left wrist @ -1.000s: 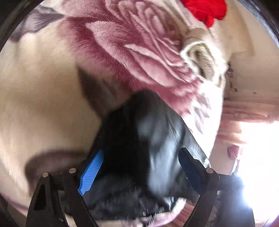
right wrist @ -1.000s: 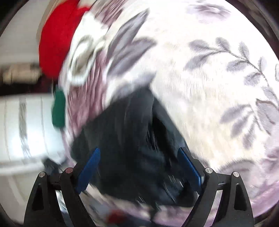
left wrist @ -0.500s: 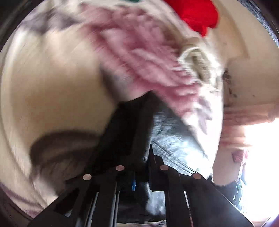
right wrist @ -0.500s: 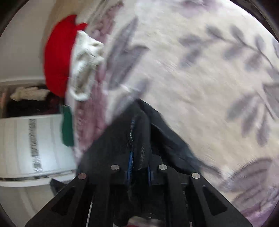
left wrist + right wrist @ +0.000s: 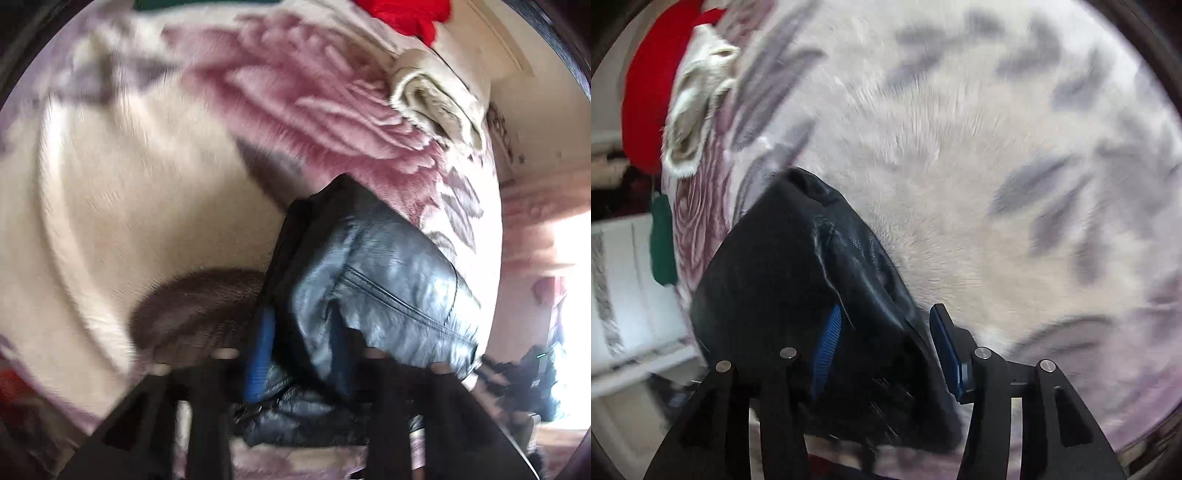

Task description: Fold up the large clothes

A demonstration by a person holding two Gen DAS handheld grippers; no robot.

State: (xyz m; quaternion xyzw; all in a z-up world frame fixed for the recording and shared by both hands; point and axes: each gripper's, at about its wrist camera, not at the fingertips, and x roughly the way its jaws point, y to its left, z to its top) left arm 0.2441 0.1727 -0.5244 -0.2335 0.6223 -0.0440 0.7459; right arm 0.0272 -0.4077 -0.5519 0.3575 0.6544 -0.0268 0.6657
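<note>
Looking down along both tools, we see a black leather jacket (image 5: 373,280) bunched up on a bed covered by a plush cream blanket (image 5: 122,206) printed with big pink roses and grey leaves.

Our left tool (image 5: 299,354) is opening. Its two blue pads sit on either side of a fold of the jacket, and the leather fills the gap between them. This view is blurred, so we cannot tell whether the pads press on the fold or have let it go.

Our right tool (image 5: 886,347) is opening too. The jacket (image 5: 798,280) lies between its fingers. Its left blue pad lies against the dark folds, while its right blue pad stands clear beside the leather with the pale blanket (image 5: 979,184) behind it. So we read this tool as parted around the jacket and not gripping it.

The jacket sits near the edge of the bed, where the blanket drops away to the floor in the left wrist view. Toward the far edge of the bed lies a rolled cream fleece garment (image 5: 436,99), and beyond it a red garment (image 5: 406,14). A small green piece (image 5: 663,243) shows at the side edge of the bed in the right wrist view. These three lie well apart from the jacket
</note>
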